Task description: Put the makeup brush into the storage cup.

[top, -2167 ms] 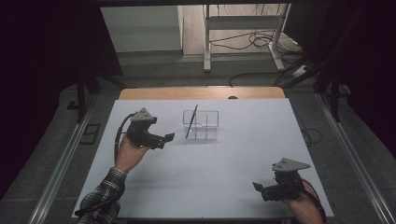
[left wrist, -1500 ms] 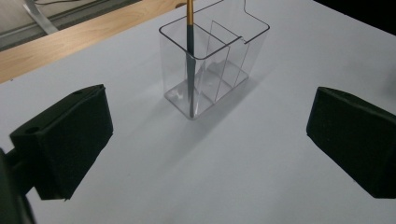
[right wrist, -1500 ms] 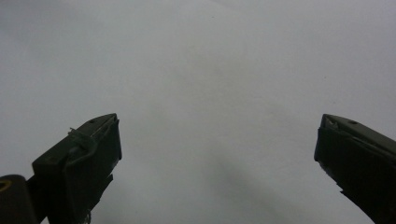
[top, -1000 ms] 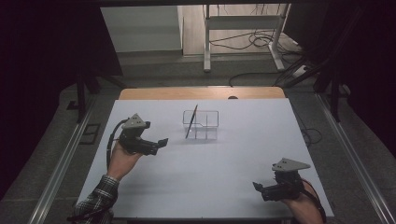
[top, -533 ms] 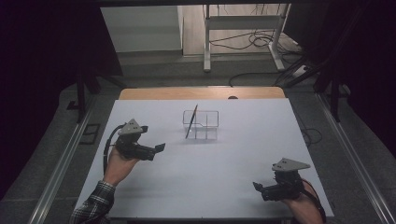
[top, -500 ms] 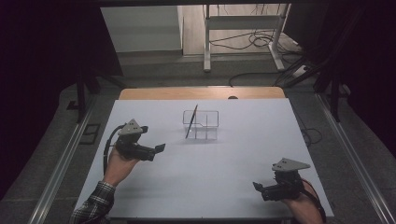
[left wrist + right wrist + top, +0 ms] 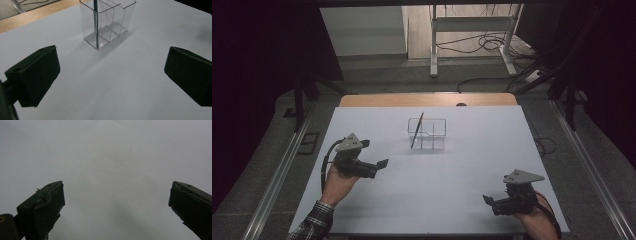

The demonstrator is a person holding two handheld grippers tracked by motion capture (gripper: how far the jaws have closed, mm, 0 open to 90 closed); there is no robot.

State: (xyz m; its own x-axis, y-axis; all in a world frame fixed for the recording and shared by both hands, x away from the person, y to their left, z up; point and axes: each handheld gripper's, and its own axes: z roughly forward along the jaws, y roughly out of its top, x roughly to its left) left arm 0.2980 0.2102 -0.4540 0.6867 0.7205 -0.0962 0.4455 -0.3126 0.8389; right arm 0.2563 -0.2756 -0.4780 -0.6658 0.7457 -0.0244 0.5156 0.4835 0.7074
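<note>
On the white table, left gripper gaping wide and empty, well short of clear organizer holding dark pen; right gripper likewise wide, empty.

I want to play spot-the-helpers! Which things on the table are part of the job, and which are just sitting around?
Part of the job:
- clear box
- thin dark stick leaning in it
- left gripper, open
- right gripper, open

Just sitting around:
- white table
- metal stand on the floor behind
- floor cables
</note>
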